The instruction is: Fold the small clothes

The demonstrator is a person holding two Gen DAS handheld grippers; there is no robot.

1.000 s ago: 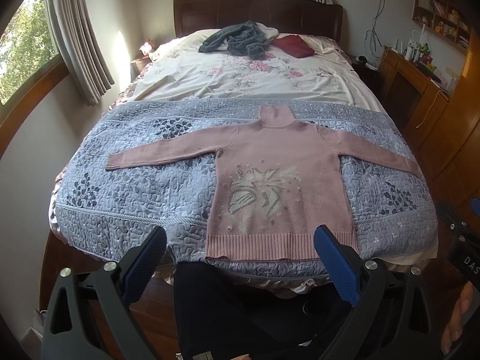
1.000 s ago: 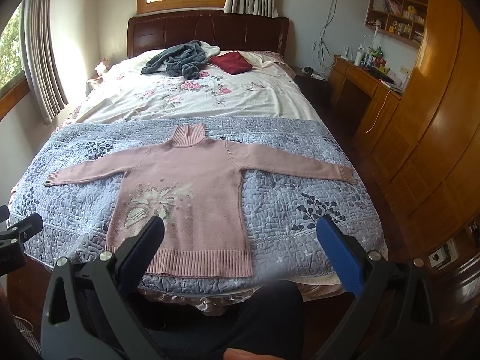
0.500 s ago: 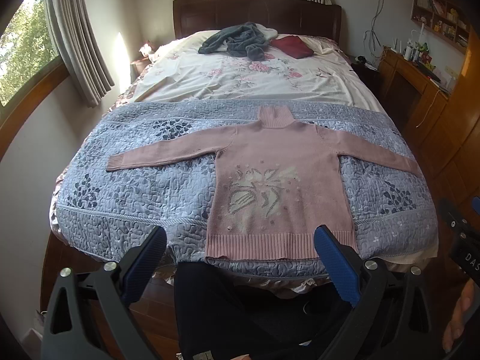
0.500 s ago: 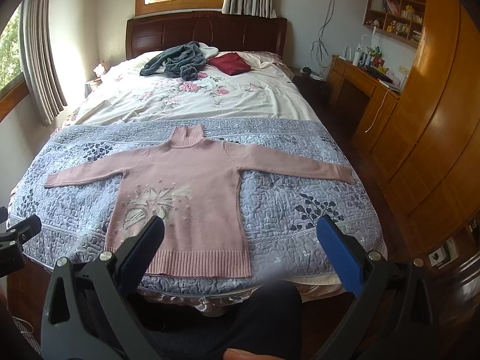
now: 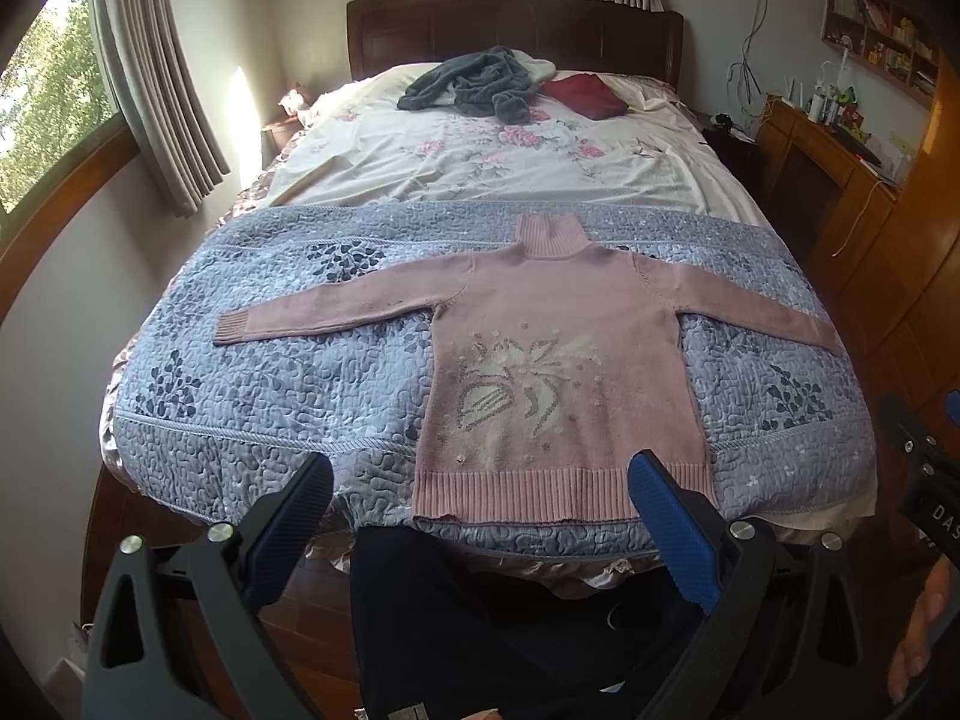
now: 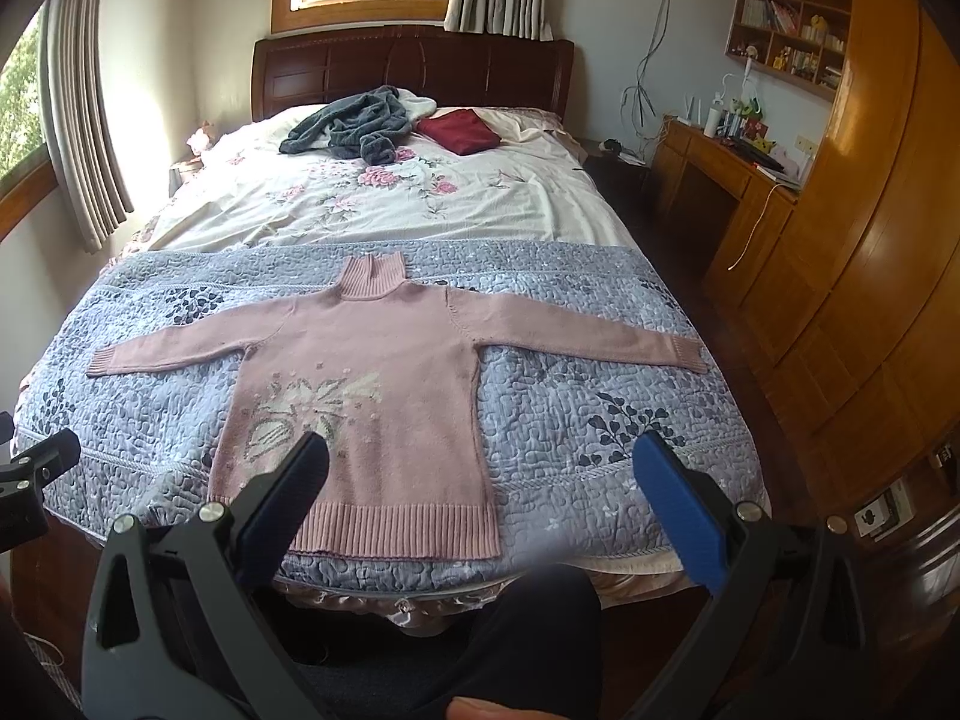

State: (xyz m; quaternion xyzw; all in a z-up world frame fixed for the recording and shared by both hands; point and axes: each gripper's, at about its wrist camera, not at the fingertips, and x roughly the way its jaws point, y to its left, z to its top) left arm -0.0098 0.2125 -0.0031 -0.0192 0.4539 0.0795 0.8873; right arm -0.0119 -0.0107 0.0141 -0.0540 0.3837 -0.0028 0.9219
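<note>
A pink turtleneck sweater [image 5: 558,348] [image 6: 372,372] with a pale flower motif lies flat, face up, on the blue-grey quilt [image 5: 288,384] [image 6: 576,420] at the foot of the bed. Both sleeves are spread sideways and the hem faces me. My left gripper [image 5: 480,474] is open, held off the bed's foot edge just short of the hem. My right gripper [image 6: 480,456] is also open, held back from the bed above the hem's right part. Neither holds anything.
A grey garment [image 6: 354,123] and a dark red folded cloth [image 6: 459,131] lie near the headboard on the floral sheet [image 6: 390,198]. A wooden desk and wardrobe [image 6: 840,240] stand to the right. A person's dark-clothed legs [image 5: 432,618] are below the grippers.
Both views have shifted slightly, the right one a little closer to the bed. The sweater lies unchanged and both grippers stay open.
</note>
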